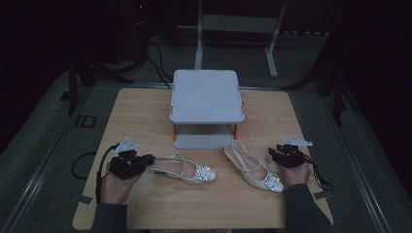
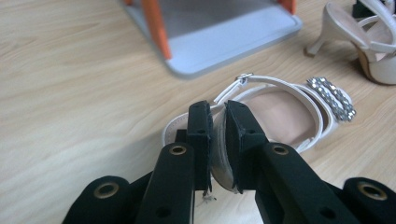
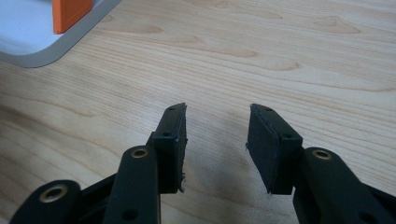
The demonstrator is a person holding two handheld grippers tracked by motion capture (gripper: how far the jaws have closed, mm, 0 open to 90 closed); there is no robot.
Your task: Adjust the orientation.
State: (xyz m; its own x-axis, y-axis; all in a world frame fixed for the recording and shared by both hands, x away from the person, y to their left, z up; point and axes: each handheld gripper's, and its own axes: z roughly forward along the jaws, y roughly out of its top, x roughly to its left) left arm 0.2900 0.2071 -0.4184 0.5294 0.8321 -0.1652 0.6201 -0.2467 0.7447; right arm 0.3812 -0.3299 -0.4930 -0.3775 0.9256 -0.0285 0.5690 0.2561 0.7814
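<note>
Two white heeled sandals with sparkly buckles lie on the wooden table. The left sandal (image 1: 187,170) points its toe to the right; my left gripper (image 1: 145,159) is shut on its heel back (image 2: 219,158), the jaws pinching the white heel cup. The right sandal (image 1: 252,167) lies with its toe toward the front, and shows at the upper right in the left gripper view (image 2: 369,42). My right gripper (image 1: 273,151) sits just right of that sandal, open, with only bare table between its fingers (image 3: 215,140).
A grey two-level shoe rack (image 1: 206,94) with orange legs stands at the table's middle back; its lower shelf (image 2: 219,44) is just beyond the left sandal. A corner of it (image 3: 46,42) lies left of the right gripper. A metal frame (image 1: 238,24) stands behind the table.
</note>
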